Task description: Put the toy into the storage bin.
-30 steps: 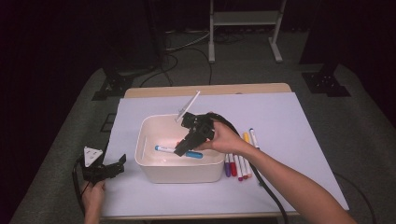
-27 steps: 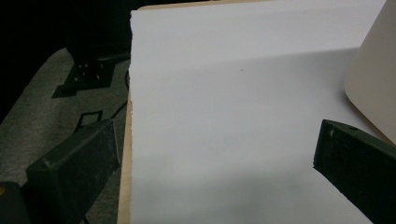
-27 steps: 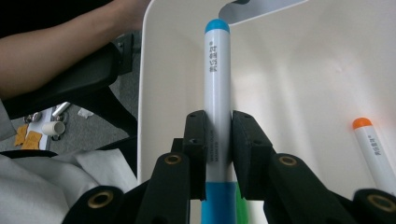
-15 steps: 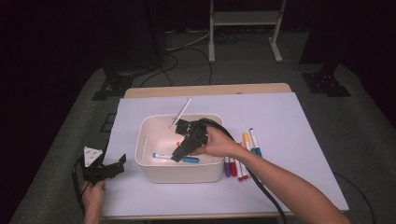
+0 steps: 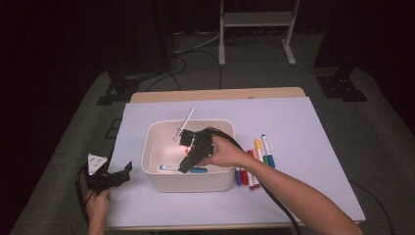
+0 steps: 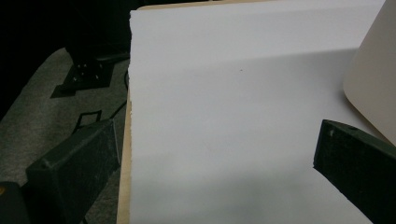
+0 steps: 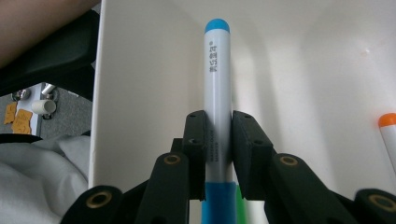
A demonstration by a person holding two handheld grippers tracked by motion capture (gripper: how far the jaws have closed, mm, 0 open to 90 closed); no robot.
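Right gripper view: our right gripper (image 7: 218, 158) has its jaws clamped on the blue marker (image 7: 217, 93), long axis straight out between them, low inside the white bin (image 5: 161, 178). Left gripper (image 5: 108, 178) idles wide open on the bench.

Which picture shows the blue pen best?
The right gripper view: the blue pen stands close up, clamped between the right gripper jaws, its print visible. The high view shows it small inside the white bin.

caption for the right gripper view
Right claw shut on a blue-capped marker inside the white bin.
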